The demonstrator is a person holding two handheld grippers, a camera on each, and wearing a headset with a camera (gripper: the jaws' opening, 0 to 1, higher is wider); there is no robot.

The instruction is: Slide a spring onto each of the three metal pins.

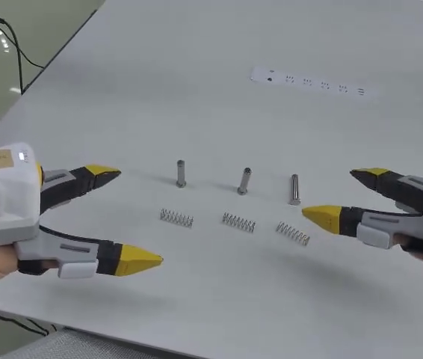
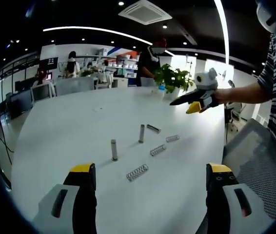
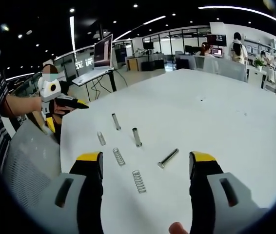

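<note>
Checking in from the remote station, and I've got no contact to report. On my end the left tongs (image 1: 129,217), grey and black with yellow tips, are spread wide apart, with nothing between them and nothing touching them. The right tongs (image 1: 329,194), same colours, are gaping just as wide and hold nothing either. Both pairs hover over the plain white surface (image 1: 196,67), one at each end of the parts, pointing in toward each other.

Between them are three short silvery metal pins in a row. The first pin (image 1: 181,173) is nearest the left tongs, then comes the middle pin (image 1: 245,180), and the last pin (image 1: 294,189) is nearest the right tongs. Going by the two gripper views, the first and middle ones stand upright while the last one lies flat on its side.

Just nearer the head camera is a matching row of small coiled wire springs, all lying flat. They are the first spring (image 1: 176,218), the middle spring (image 1: 239,222) and the last spring (image 1: 293,233). Each spring is near its pin but apart from it. The lower tip of the right tongs is close to the last spring, and I can see a gap between them in the head view.

Further back on the surface there's a flat white power strip (image 1: 309,82), well apart from the parts. A black cable (image 1: 13,48) hangs beyond the surface's far left edge.
</note>
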